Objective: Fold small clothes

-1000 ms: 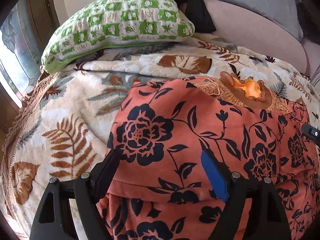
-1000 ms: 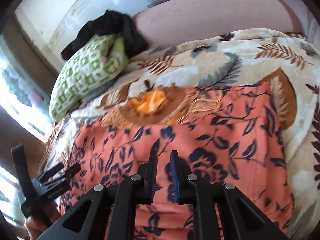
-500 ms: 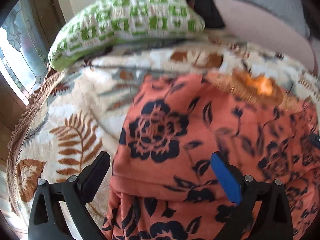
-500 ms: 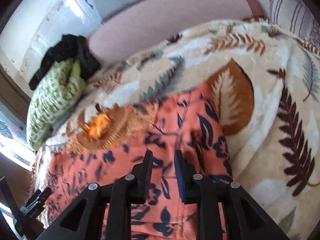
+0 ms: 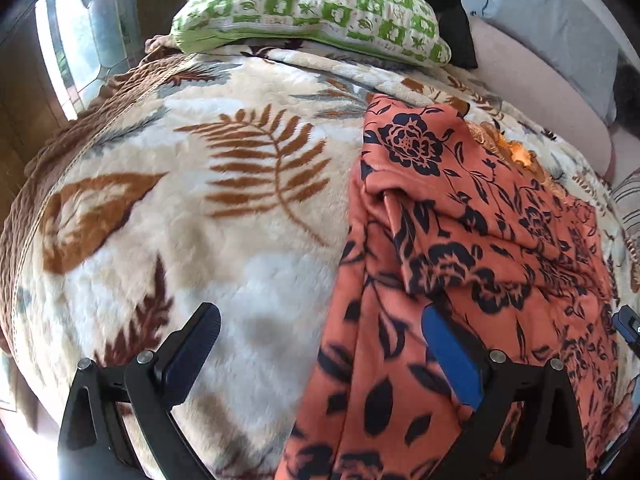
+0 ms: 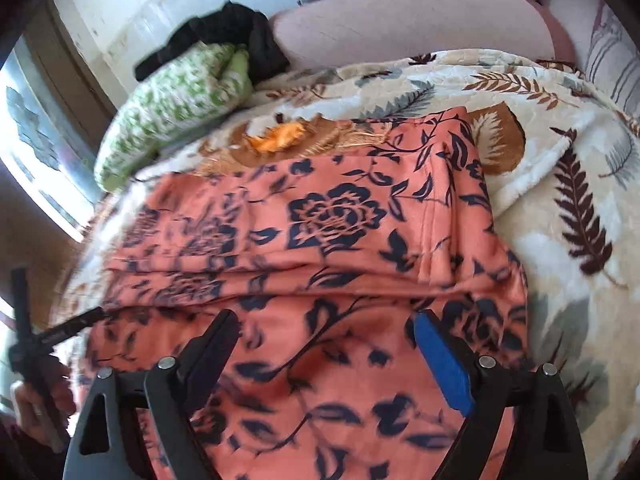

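An orange garment with a dark floral print (image 5: 472, 248) lies on the leaf-patterned blanket (image 5: 224, 208), its upper part folded down over the lower part. It fills the middle of the right wrist view (image 6: 320, 248). My left gripper (image 5: 320, 344) is open and empty, straddling the garment's left edge just above it. My right gripper (image 6: 326, 344) is open and empty, low over the garment's near part. The left gripper also shows at the left edge of the right wrist view (image 6: 44, 344).
A green-and-white checked pillow (image 5: 312, 8) lies at the head of the bed with black cloth (image 6: 224, 36) behind it. A pink bolster (image 6: 400, 28) runs along the back. An orange embroidered patch (image 6: 280, 138) sits at the garment's far edge. A window (image 5: 72, 40) is on the left.
My right gripper has opened from shut and let the garment go. My left gripper has moved left, off the garment's middle to its left edge. The fold now lies flat.
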